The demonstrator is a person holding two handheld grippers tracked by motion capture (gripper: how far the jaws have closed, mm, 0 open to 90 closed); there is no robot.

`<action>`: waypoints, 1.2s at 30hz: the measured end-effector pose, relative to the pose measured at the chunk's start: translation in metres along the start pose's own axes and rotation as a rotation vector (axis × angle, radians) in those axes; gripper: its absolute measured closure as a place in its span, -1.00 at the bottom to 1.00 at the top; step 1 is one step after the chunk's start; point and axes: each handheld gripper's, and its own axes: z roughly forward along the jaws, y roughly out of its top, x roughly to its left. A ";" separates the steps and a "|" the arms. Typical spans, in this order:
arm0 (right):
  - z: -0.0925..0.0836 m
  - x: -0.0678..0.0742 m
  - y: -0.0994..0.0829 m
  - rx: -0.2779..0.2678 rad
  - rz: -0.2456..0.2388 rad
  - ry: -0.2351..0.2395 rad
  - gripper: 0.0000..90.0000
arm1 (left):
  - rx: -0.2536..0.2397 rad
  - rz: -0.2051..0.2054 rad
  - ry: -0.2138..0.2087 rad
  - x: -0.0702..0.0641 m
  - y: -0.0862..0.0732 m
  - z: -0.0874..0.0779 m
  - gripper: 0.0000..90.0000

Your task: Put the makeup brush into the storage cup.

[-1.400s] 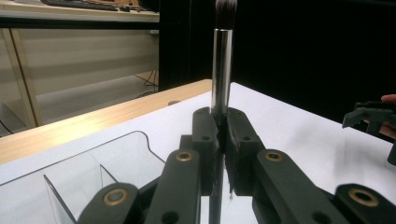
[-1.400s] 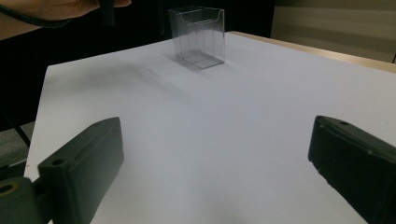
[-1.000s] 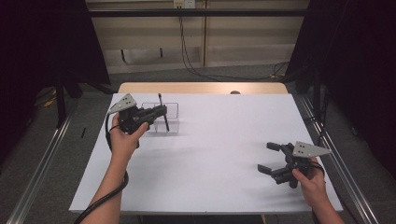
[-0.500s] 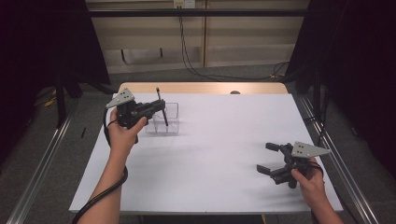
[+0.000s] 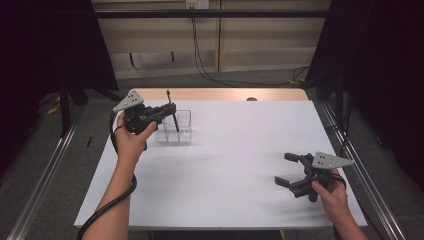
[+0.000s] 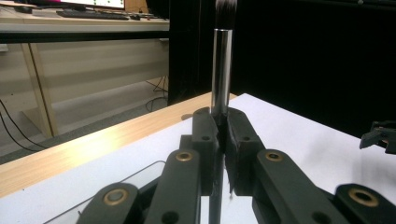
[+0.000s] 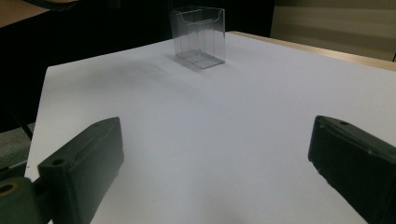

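While the clear plastic organiser [image 5: 175, 127] stands on the white table [image 5: 225, 175] near its far left corner, its compartments look bare in the right gripper view [image 7: 200, 37]; how many cells it has is hard to count through the see-through walls, though at least two seem likely. One makeup brush [image 5: 172, 111] is in play, and it sits in the left gripper [image 5: 167, 111], held above the organiser's near-left edge. In the left gripper view the jaws are pinched tight on the brush's dark handle, the silver ferrule [image 6: 221, 70] rises upright from between them, and the dark bristles [image 6: 226, 5] are cut off by the top edge. The handle's lower end is hidden behind the jaws, so whether it reaches into a compartment cannot be told. Two grippers are counted, one in each hand. The right gripper [image 5: 289, 169] rests at the near right of the table, well apart from the organiser, its jaws spread wide with nothing between them.
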 end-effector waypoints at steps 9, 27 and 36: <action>-0.001 0.000 0.000 -0.003 -0.001 -0.001 -0.93 | 0.003 0.011 0.003 0.000 0.005 0.003 0.86; -0.001 -0.001 0.000 0.004 0.002 -0.006 -0.93 | -0.005 0.006 0.026 0.007 0.011 0.002 0.86; -0.002 -0.001 -0.001 0.002 0.002 -0.010 -0.93 | -0.016 0.008 0.049 0.010 0.014 0.003 0.86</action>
